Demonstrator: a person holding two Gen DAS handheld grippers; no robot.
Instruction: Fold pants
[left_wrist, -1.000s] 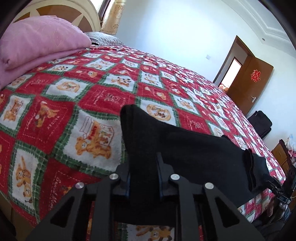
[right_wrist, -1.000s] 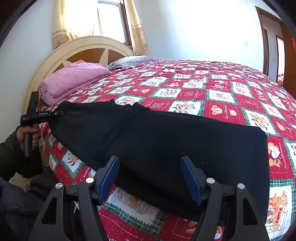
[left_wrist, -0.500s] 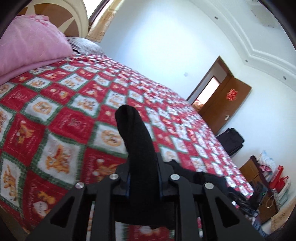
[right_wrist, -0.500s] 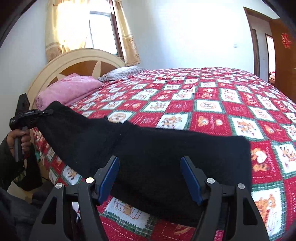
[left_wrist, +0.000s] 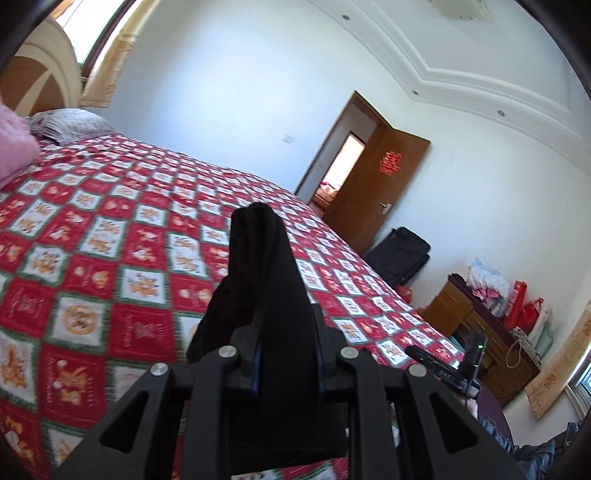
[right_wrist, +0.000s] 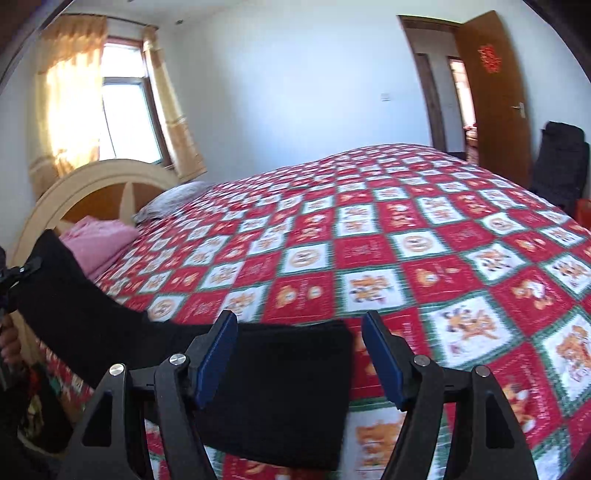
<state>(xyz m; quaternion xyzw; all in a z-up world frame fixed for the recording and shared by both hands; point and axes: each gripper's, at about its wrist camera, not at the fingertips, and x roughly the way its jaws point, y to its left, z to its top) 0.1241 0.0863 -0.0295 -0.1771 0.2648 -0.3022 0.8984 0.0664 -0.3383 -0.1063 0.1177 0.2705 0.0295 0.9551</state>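
- At far left of the right wrist view, the left gripper (right_wrist: 27, 267) pinches one end of the black fabric pants (right_wrist: 280, 384) and holds that end up above the edge of the bed.
- In the left wrist view, the left gripper (left_wrist: 286, 354) has its fingers clamped on a bunched fold of the pants (left_wrist: 266, 280), which rises between them.
- Under the pants lies the red, white and green checked bedspread with bear prints (right_wrist: 406, 240); a pink folded blanket (right_wrist: 99, 240) sits near the cream arched wooden headboard (right_wrist: 92, 184).
- The pants stretch from the left gripper down to the near edge of the bedspread.
- The right gripper (right_wrist: 299, 354) has its blue-padded fingers spread apart over the pants' flat end, gripping nothing.
- A brown wooden door (left_wrist: 373, 195) stands open at right.
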